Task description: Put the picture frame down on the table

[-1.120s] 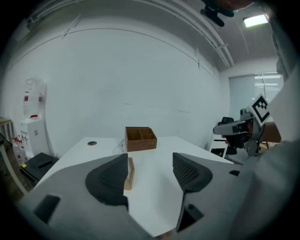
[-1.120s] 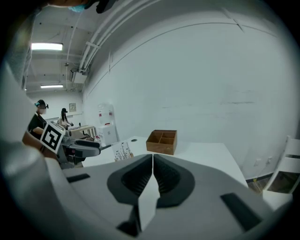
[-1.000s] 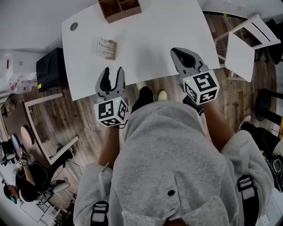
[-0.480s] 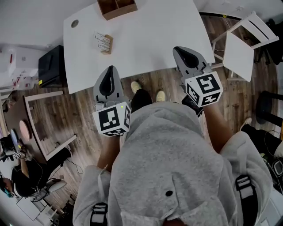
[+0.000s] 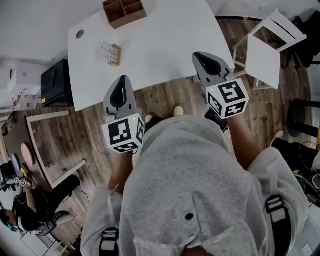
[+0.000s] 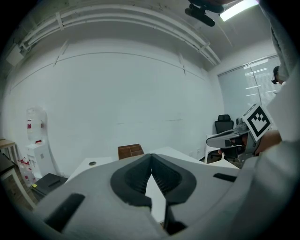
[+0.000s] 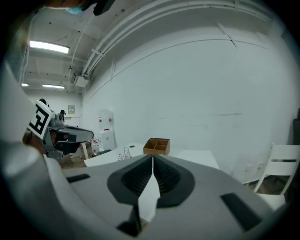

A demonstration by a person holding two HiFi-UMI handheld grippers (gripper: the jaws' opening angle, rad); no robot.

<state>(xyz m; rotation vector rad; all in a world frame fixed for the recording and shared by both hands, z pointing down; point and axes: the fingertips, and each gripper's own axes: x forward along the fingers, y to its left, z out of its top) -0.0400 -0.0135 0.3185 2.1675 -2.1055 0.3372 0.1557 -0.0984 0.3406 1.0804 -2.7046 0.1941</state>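
Left gripper (image 5: 121, 80) and right gripper (image 5: 199, 56): jaws closed, empty. Picture frame (image 5: 111, 53) lay on table (image 5: 165, 40), at left gripper's eleven o'clock.

— What stood at the far end?
— A wooden divided box (image 5: 124, 11).
— And to the right?
— A white chair (image 5: 263, 50), on the plank floor (image 5: 85, 130).
— Left?
— A black cabinet (image 5: 54, 83), also on that floor.

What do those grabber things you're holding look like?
The left gripper and right gripper have pale grey plastic tongs lined with black ribbed pads. Each carries a white cube printed with black square markers. The person wears a grey hoodie with its sleeves pushed up.
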